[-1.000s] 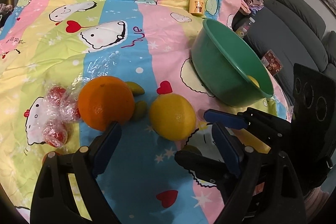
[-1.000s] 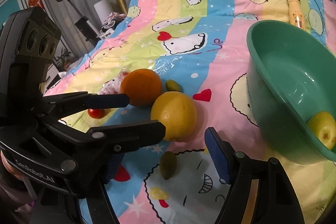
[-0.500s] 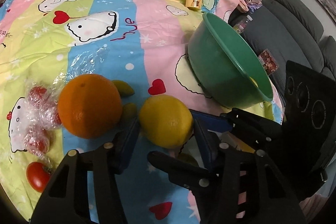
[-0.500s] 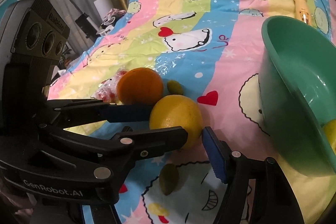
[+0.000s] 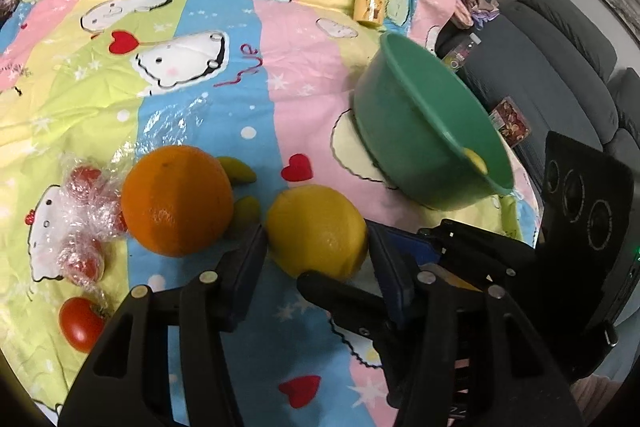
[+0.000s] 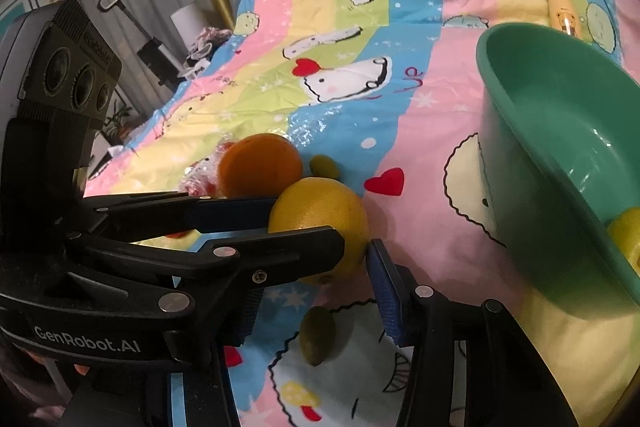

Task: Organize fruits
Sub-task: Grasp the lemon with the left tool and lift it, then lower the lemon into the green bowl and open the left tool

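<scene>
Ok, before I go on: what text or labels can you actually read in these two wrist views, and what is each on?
"GenRobot.AI": white lettering on the black left tongs body, seen in the right wrist view.
"Love", partly legible, in red script: printed on the striped cartoon bedsheet.
Small yellow bottle: its label is too blurred to read.
Embossed text on the left tongs' camera housing: too small to read.

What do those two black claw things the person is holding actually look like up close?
Both are black plastic tongs with silver rivets and blue ribbed pads on the fingers. The left gripper carries a boxy head with three round lenses and white "GenRobot.AI" lettering; the right gripper has the same three-lens head. No cables or sleeves show.
</scene>
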